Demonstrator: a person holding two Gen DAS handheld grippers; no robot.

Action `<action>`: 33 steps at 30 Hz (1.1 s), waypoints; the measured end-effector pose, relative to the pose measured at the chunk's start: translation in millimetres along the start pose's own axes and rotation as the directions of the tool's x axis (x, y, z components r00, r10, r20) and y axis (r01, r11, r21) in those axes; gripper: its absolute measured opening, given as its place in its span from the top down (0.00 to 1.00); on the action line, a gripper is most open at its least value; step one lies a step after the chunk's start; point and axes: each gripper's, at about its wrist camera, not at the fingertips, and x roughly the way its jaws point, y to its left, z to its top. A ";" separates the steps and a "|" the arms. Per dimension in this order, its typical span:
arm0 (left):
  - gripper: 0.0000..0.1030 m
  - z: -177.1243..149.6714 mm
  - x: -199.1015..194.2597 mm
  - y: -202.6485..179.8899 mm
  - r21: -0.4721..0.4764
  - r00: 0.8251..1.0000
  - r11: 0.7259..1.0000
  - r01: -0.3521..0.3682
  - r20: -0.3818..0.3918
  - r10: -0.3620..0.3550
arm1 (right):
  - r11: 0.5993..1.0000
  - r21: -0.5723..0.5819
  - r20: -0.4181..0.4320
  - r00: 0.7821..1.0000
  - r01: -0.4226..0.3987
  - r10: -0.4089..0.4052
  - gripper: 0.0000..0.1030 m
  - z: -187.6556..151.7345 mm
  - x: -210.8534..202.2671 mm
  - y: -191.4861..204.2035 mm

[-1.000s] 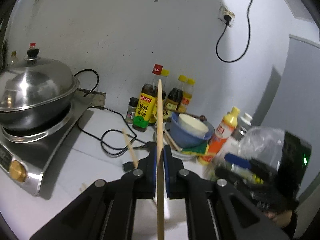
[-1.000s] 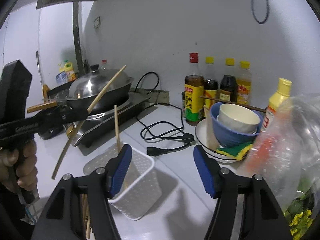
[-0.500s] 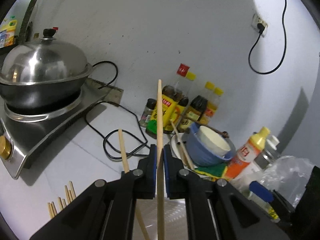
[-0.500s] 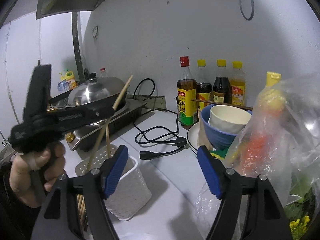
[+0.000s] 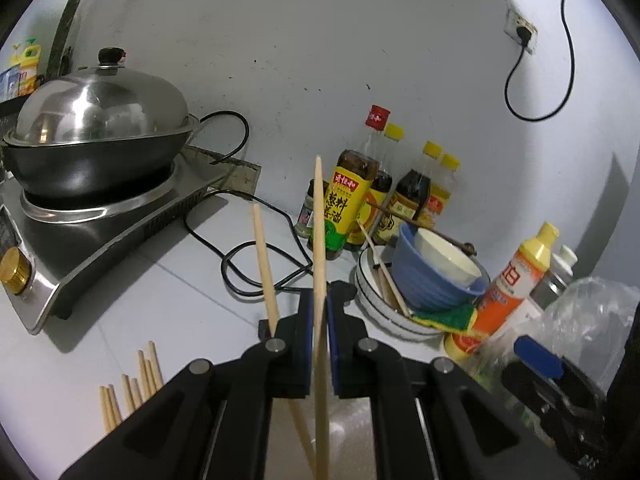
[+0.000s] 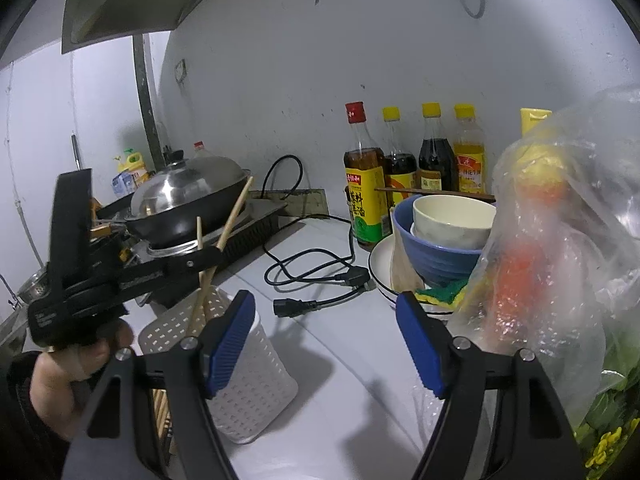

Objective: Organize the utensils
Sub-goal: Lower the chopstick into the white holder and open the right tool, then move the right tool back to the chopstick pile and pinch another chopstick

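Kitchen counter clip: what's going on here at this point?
A person is sorting chopsticks into a white perforated holder on the counter. The left gripper is shut on one wooden chopstick, held over the holder with its lower end inside the rim in the right wrist view. Another chopstick already stands in the holder. More loose chopsticks lie on the counter beside it. The right gripper is open and empty, next to the holder.

Materials and finishes on counter

Pale matt wooden chopstick (image 5: 318, 240); white perforated plastic holder (image 6: 248, 364); glossy polished metal lid (image 5: 100, 108); glazed blue ceramic bowl (image 5: 432, 284); crinkled clear plastic bag (image 6: 560, 264); ribbed blue gripper pads (image 6: 230, 340).
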 end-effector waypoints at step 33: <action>0.54 -14.1 -110.4 68.2 0.110 1.000 0.993 0.031 0.004 -0.031 | 0.995 -0.092 -0.025 0.999 0.046 -0.048 0.31 -3.2 -22.6 86.8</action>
